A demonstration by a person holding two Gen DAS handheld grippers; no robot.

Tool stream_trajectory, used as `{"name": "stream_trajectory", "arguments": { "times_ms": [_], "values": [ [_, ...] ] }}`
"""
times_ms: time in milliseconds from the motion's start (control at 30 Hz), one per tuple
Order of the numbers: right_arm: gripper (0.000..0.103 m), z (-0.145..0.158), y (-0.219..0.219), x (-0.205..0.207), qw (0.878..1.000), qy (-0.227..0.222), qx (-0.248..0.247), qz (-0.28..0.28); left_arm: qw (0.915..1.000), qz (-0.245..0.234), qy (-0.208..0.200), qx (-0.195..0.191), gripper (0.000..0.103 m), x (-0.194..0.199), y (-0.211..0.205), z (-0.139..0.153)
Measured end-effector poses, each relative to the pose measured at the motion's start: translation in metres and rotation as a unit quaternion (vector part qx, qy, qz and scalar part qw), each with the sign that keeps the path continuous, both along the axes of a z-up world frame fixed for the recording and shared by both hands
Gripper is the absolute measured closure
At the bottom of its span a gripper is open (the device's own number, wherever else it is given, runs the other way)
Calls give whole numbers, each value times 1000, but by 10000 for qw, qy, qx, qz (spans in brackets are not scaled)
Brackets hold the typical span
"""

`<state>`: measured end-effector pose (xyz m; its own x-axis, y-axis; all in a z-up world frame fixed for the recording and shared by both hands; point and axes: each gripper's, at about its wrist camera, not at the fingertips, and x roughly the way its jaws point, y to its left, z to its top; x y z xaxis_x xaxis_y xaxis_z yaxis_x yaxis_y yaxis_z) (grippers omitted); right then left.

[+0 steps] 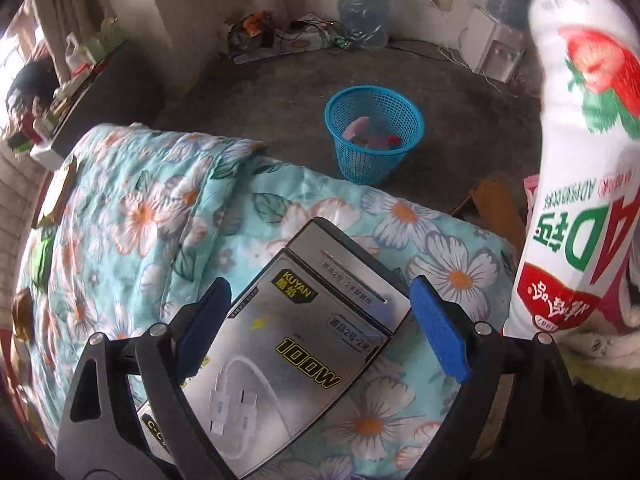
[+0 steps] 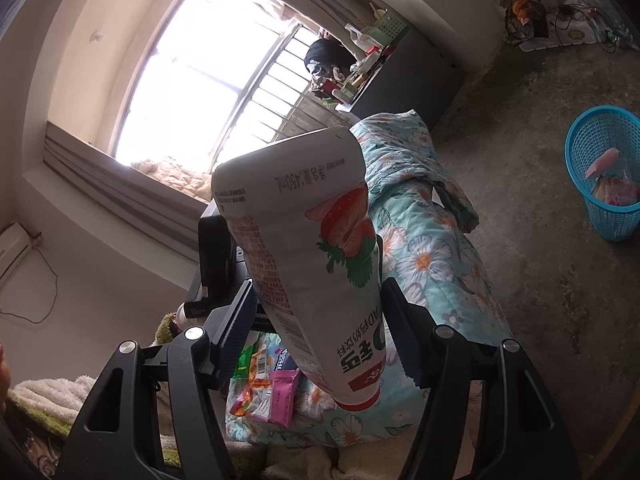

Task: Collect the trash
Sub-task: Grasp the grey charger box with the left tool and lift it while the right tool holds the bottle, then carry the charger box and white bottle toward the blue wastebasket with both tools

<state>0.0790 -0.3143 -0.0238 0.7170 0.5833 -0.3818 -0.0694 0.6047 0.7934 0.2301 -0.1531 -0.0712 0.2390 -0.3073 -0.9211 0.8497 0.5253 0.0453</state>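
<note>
While clamped on the strawberry milk bottle (image 2: 308, 248), right gripper (image 2: 320, 320) holds it upside down: cap end low near the finger bases, base up and tilted toward the window (image 2: 192, 64). Blue pads (image 2: 240, 328) pressed against the bottle's lower body on both sides. Same bottle visible from the left wrist view (image 1: 580, 168), off to the right of that tool, label text inverted, slightly motion-blurred.

Left gripper (image 1: 320, 320) closed on a silver cable box (image 1: 304, 344), "100W" and "KUYAN" print readable, box running forward between the fingers and sticking out past the tips. Left pad (image 1: 204, 324) against the box edge; right pad (image 1: 440, 328) just at the box's far corner, contact there hard to confirm exactly.

Below both tools: floral quilt (image 1: 152, 208), teal with white and orange flowers, draped over the bed. Snack wrappers (image 2: 264, 388) lying on the quilt under the right gripper, left of the bottle's cap end; a pink packet and a green-orange one among them.

Blue mesh basket (image 1: 374, 132) on the concrete floor, ahead of the left gripper beyond the quilt edge; ahead and far right of the right gripper (image 2: 604, 172). Already some pink and coloured litter inside. Well apart from both held items.

Water jug (image 1: 362, 4) against the far wall, ahead of the left tool.
</note>
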Motion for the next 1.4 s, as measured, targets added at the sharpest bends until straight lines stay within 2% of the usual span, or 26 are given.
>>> {"name": "stream_trajectory", "arguments": {
  "times_ms": [133,267,333,400,467,567,700,767,833,1000,1133,1267,1400],
  "values": [
    [41,1,0,-1,10000,-58,-6,40,9988,-463,-147,102,16,-16,10,6],
    [41,0,1,2,9999,-65,35,102,9922,-942,-479,654,16,-33,20,-5],
    [41,0,3,3,9999,-60,42,134,9893,-921,-666,918,16,-34,20,-15],
    [41,0,5,6,9999,-50,62,142,9893,-710,-753,1029,16,-25,22,-20],
    [41,-1,5,10,9998,-17,125,131,9936,-377,-711,797,16,-10,26,-16],
    [41,-3,8,22,9997,82,195,116,9956,520,-656,423,16,30,36,-9],
    [41,-12,14,49,9989,376,252,121,9870,1596,-185,-44,16,85,61,-6],
    [41,-17,18,67,9981,508,310,155,9829,1813,163,-281,15,103,70,-8],
    [41,-25,22,88,9965,727,371,196,9780,2031,390,-265,15,117,79,-13],
    [41,-53,35,133,9894,1370,415,248,9674,2347,845,-439,15,133,94,-26],
    [42,-67,50,149,9846,1704,287,274,9692,2346,680,-320,16,126,101,-23],
    [42,-63,57,150,9838,1765,95,286,9680,2410,671,-195,16,116,112,-15],
    [41,-57,63,154,9828,1805,-138,376,9716,2326,428,-107,16,111,112,-6]
  ]
}}
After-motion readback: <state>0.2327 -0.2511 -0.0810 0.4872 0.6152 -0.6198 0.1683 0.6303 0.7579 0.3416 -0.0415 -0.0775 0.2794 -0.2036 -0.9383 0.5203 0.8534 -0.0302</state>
